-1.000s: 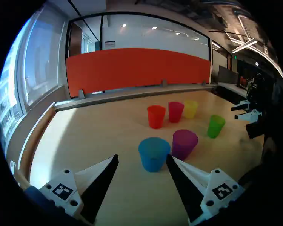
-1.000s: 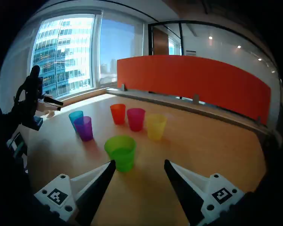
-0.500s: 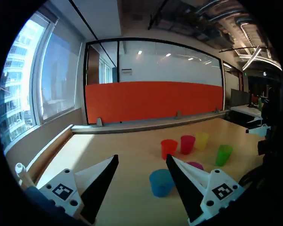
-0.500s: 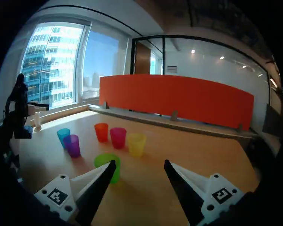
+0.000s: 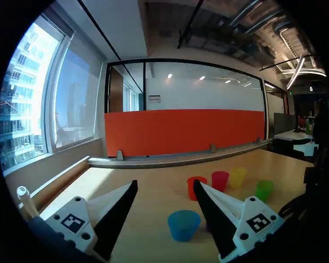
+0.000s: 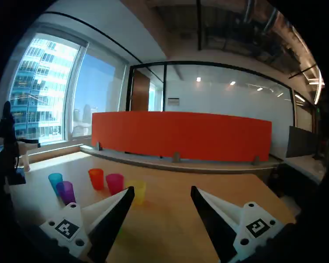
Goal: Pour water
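In the left gripper view, your left gripper [image 5: 164, 183] is wide open and has hold of nothing. Its two fingers hang above the wooden table [image 5: 134, 179]. The blue cup [image 5: 183, 225] stands upright on the table, low between the fingers and closer to the right one. Farther away, the orange cup [image 5: 191, 187] is partly hidden behind the tip of that finger. The pink cup [image 5: 220, 180] and the yellow cup [image 5: 237, 176] stand in a row next to it. The green cup [image 5: 264, 190] stands apart, more to the right. An orange partition [image 5: 182, 131] runs along the far edge of the table.

In the right gripper view, your right gripper [image 6: 162, 189] is also wide open and empty, above the same table. All the cups are on the left side. The blue cup and the purple cup [image 6: 66, 191] stand just beside each other, then come the orange and the pink one. The yellow cup is partly covered by the left finger. At the far left edge you see the left gripper as a dark shape. I cannot tell if any cup contains water.
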{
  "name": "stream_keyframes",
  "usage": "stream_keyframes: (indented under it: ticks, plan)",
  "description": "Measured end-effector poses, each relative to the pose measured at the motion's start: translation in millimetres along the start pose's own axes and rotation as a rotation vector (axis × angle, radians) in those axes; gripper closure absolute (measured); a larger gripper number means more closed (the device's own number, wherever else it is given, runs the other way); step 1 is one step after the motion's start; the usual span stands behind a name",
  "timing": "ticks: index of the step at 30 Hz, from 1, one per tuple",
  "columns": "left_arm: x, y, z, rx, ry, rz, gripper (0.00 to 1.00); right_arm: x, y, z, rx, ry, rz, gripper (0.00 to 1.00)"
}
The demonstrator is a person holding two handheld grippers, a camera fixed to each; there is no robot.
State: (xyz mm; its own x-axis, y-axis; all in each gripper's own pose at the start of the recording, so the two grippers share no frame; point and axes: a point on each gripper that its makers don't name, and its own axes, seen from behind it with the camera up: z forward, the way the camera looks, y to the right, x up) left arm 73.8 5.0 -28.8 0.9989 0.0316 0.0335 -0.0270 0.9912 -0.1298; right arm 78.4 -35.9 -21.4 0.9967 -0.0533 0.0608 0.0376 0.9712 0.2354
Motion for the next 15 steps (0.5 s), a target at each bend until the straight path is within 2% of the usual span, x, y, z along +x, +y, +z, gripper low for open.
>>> stream_keyframes:
  ticks: [8,15]
  plan:
    - [5.8,4.4,3.9,0.048,0.050,-0.001,0.06,16.2,23.2,-3.4,-0.105,0.070,0.034,0.01]
    - [20.4,12.4,5.6,0.060,0.107,-0.012,0.06,21.4,38.6,-3.1,-0.195,0.112,0.065,0.01]
